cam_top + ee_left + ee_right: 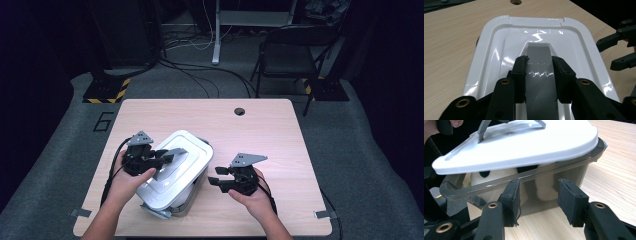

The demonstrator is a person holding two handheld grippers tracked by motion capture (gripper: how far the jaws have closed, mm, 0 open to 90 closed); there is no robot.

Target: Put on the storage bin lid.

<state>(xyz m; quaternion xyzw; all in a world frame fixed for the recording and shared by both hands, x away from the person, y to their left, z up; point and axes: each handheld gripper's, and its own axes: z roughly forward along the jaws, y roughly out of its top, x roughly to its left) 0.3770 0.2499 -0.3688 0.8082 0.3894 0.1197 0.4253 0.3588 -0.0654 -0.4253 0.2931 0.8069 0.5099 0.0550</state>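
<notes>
A grey see-through storage box with a white lid stands on the left half of the wooden table. My left gripper is shut on the lid's grey handle, one pad on each side of it. In the right gripper view the lid sits tilted, raised off the box rim at one side. Something white and soft with black patches lies inside. My right gripper is open just right of the box, its jaws facing the box wall with nothing between them.
A round cable hole sits near the table's far edge. A black folding chair and cables stand on the floor beyond the table. The bare right half of the table lies beside my right hand.
</notes>
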